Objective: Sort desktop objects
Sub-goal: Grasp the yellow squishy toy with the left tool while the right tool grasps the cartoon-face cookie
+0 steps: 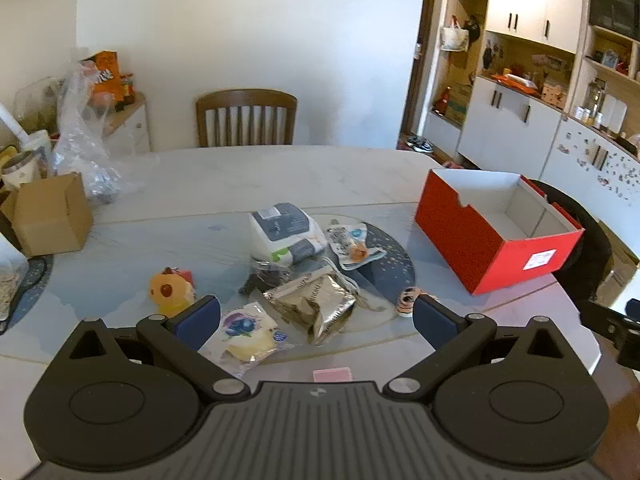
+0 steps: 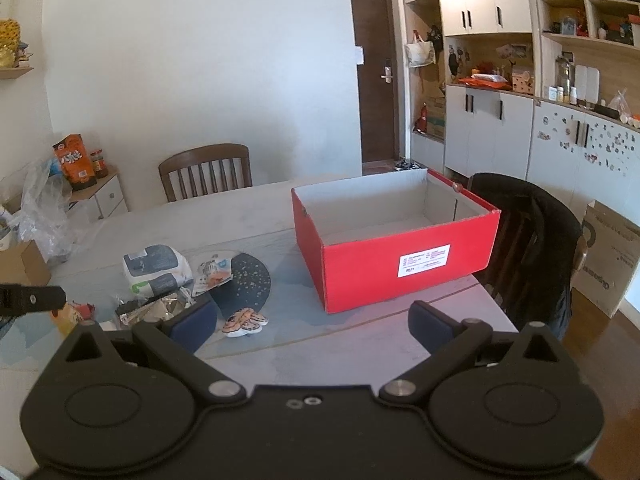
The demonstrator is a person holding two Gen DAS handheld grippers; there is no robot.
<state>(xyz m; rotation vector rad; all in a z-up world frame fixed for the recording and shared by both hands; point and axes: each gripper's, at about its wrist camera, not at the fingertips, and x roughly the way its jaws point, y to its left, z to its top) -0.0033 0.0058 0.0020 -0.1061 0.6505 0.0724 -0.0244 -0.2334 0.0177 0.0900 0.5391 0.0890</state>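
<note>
Left gripper (image 1: pixel 316 316), jaws spread wide and empty, is hovering nearest the silver snack bag (image 1: pixel 316 306) lying just ahead; right gripper (image 2: pixel 310 322), equally wide, is facing the red box (image 2: pixel 400 276).

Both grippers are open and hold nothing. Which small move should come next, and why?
Probably lower the open left gripper onto the crumpled silver foil snack bag. It lies nearest, between the fingers, and the open red cardboard box on the right looks empty. The right gripper is open too, beside the small striped tiger toy.
</note>
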